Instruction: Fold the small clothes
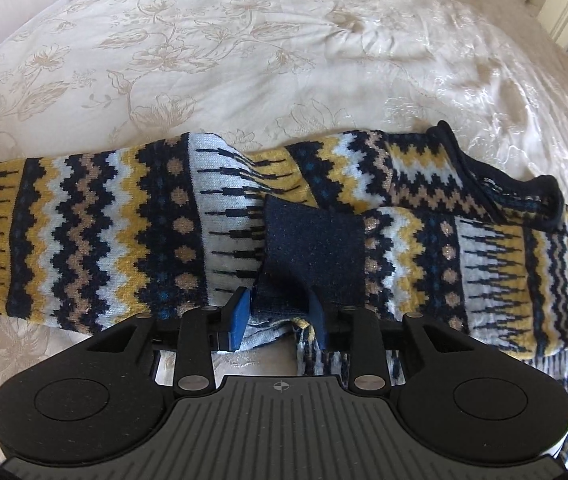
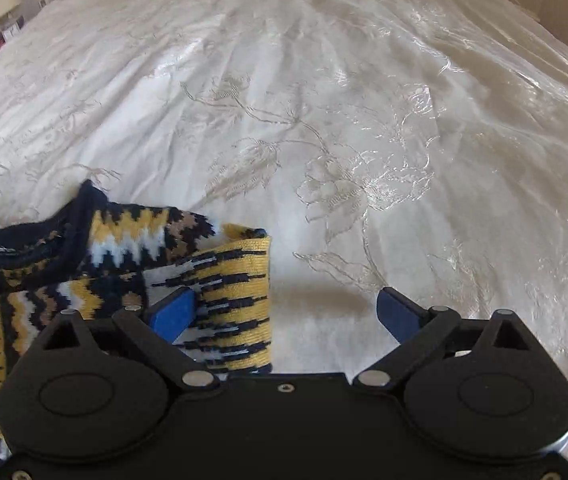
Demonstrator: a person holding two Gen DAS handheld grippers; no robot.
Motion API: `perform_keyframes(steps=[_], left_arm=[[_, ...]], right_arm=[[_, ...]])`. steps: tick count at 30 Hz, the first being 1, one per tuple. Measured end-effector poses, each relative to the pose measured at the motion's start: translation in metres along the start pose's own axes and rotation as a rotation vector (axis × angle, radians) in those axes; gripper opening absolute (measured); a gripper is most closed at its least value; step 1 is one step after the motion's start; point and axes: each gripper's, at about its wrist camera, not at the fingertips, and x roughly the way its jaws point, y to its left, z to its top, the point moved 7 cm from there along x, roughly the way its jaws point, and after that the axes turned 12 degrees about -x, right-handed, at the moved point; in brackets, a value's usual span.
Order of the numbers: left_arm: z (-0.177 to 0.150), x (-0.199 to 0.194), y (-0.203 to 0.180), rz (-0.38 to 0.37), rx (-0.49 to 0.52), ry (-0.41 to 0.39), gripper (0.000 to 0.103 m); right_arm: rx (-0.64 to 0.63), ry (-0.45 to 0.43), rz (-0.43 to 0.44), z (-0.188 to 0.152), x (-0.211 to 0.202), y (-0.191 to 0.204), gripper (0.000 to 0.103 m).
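A knitted sweater (image 1: pixel 124 224) in navy, mustard, pale blue and tan zigzag bands lies across a bed under a cream bedspread (image 1: pixel 244 40) stitched with flowers, its body stretched off to the left and its navy-edged neckline (image 1: pixel 500 184) rumpled to the right. At the middle of the near edge, the left hand-held gripper (image 1: pixel 280 312) points steeply down over a navy ribbed cuff (image 1: pixel 312 240) folded onto the patterned front; its blue pads (image 1: pixel 240 312) sit either side of the cuff's end, parted a little, and whether they still press the knit cannot be told. It reads as a sleeve just laid inward and being let go. Further right, the right hand-held gripper (image 2: pixel 288 312) hangs spread wide above the bedspread, pinching nothing; its left pad (image 2: pixel 176 312) sits against the yellow-and-black striped edge (image 2: pixel 240 300) of the garment, its right pad (image 2: pixel 396 312) over bare cover. The next move, by the look of it, calls for freeing the cuff without dragging it, then taking hold of that striped end to bring it across. The bunched neckline and slack knit may spoil a flat fold. A headboard (image 1: pixel 564 4) and shelf clutter (image 2: pixel 0 36) stand well apart, blocking nothing.
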Motion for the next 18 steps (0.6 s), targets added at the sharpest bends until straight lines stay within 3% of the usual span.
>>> perform_keyframes(steps=[3,7,13,18], left_arm=[[-0.003,-0.002,0.003,0.001,0.003,-0.003,0.036],[-0.010,-0.005,0.010,-0.002,-0.015,0.006,0.037],[-0.025,-0.011,0.015,0.004,-0.025,0.019,0.038],[-0.036,-0.019,0.019,0.000,-0.046,0.028,0.038]], right_arm=[[0.029,0.058,-0.064,-0.002,0.016,-0.016,0.100],[0.052,0.055,-0.080,-0.003,0.004,-0.025,0.100],[0.006,-0.003,0.019,-0.015,-0.029,-0.002,0.100],[-0.046,0.090,0.038,-0.057,-0.022,0.010,0.100]])
